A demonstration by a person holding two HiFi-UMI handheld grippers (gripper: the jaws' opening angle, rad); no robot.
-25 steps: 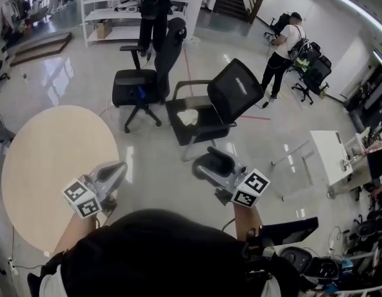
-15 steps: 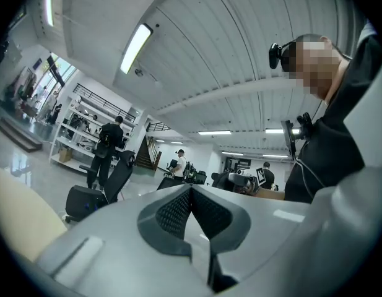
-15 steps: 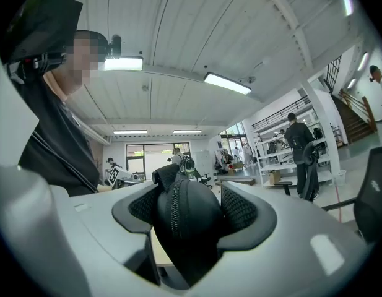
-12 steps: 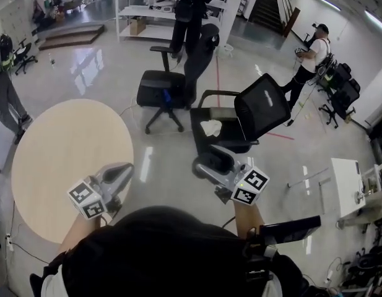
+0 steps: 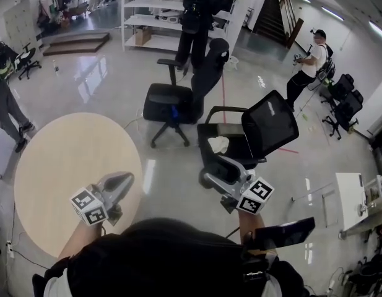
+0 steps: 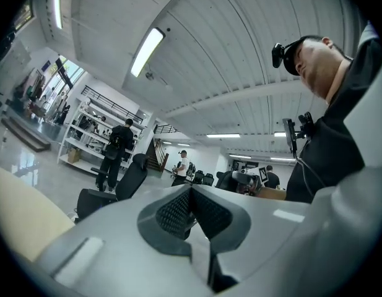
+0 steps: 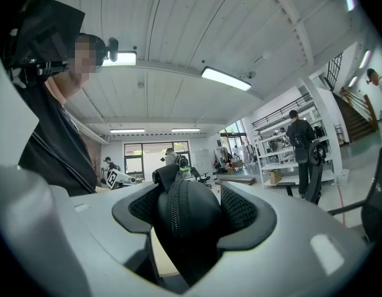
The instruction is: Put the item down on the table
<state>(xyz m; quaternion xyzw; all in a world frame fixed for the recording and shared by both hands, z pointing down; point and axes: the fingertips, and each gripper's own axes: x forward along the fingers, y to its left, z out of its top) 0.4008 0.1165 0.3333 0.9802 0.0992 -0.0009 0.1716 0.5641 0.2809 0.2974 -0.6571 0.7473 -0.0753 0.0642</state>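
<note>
A black zippered case [image 7: 183,223] sits squeezed between the pads of my right gripper [image 7: 184,193], its zip running up the front. The head view shows the same case [image 5: 213,179] as a dark lump at the tip of the right gripper [image 5: 217,169], held level over the shiny floor. The round beige table [image 5: 60,166] lies to the left. My left gripper [image 5: 124,179] hovers at the table's right edge. Its dark pads [image 6: 172,212] meet with nothing between them, and my left gripper [image 6: 191,193] is shut.
Two black office chairs [image 5: 172,101] [image 5: 249,132] stand on the floor ahead, the nearer one with a white cloth [image 5: 218,144] on its seat. People stand by the shelving [image 5: 200,11], at the right [image 5: 308,57] and at the left edge [image 5: 5,101]. A white desk [image 5: 351,197] is far right.
The table, chairs and shelves have slid rightward and nearer in the head view as the person moved on. Both grippers travelled along with unchanged jaws, and the case stays held.
</note>
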